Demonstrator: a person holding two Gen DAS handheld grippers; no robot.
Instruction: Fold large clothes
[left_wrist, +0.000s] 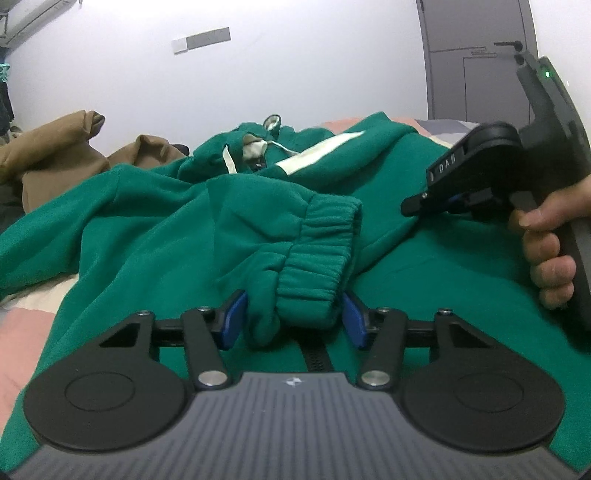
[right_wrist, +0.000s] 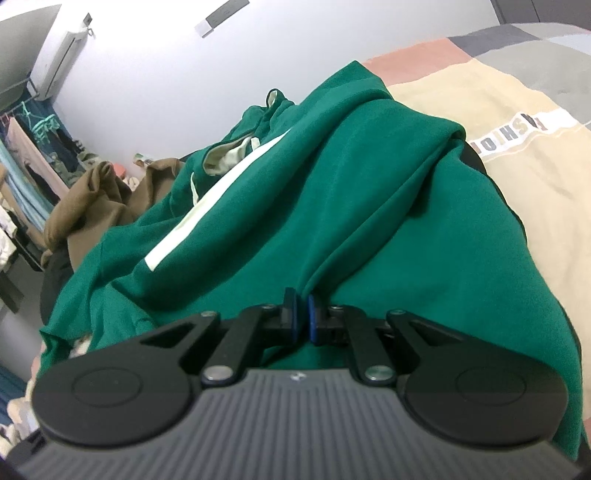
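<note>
Lay rumpled across a pastel patchwork bedspread (right_wrist: 517, 155): green zip-up hoodie (left_wrist: 155, 229) with cream stripe and drawstring. Rested between the blue pads (left_wrist: 232, 321) of the left gripper (left_wrist: 293, 321), ribbed cuff (left_wrist: 317, 266) of one sleeve bunched there, jaws partly apart, grip on it unclear. Pinched a fold of the same green fabric: right gripper (right_wrist: 303, 314), jaws clenched tight. Sat behind: brown garment (left_wrist: 55, 155).

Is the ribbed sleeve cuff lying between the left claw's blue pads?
Yes, the green ribbed cuff sits between the left claw pads.
</note>
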